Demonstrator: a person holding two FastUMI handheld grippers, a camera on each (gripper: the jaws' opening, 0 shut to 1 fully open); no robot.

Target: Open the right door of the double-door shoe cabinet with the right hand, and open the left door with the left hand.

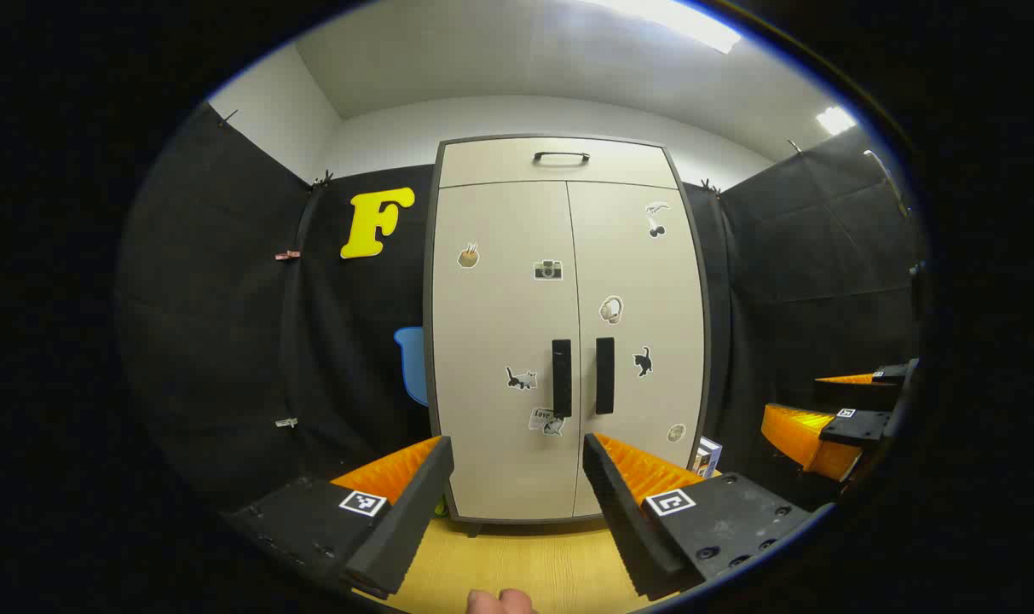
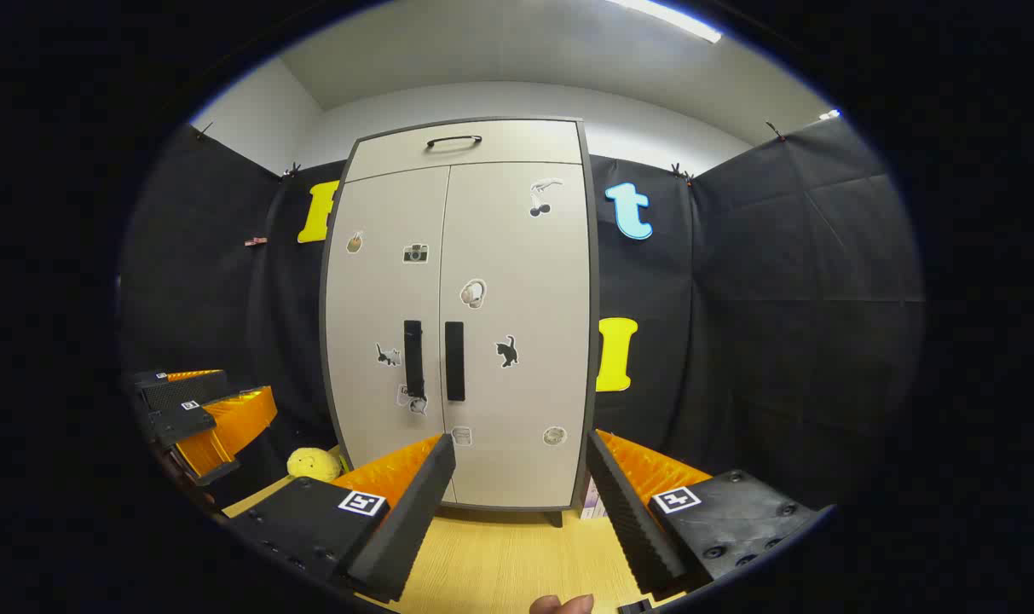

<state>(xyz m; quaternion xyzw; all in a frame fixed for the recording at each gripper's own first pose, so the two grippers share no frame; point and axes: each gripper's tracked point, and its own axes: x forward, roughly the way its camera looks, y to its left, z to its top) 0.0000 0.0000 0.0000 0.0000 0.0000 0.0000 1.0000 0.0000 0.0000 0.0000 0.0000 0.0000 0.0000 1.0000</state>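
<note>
Standing shut on the counter (image 1: 517,567), the shoe cabinet (image 1: 568,328) faces both grippers, well apart from them. The left gripper (image 1: 517,503) and right gripper (image 2: 521,503) hang wide open, holding nothing, below its door handles (image 2: 434,360).

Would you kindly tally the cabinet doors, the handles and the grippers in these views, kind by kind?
Cabinet doors: 2, left door and right door, both shut
Vertical door handles: 2, left handle and right handle
Top handle: 1
Grippers: 2, left gripper and right gripper, both open
Total: 7
</note>
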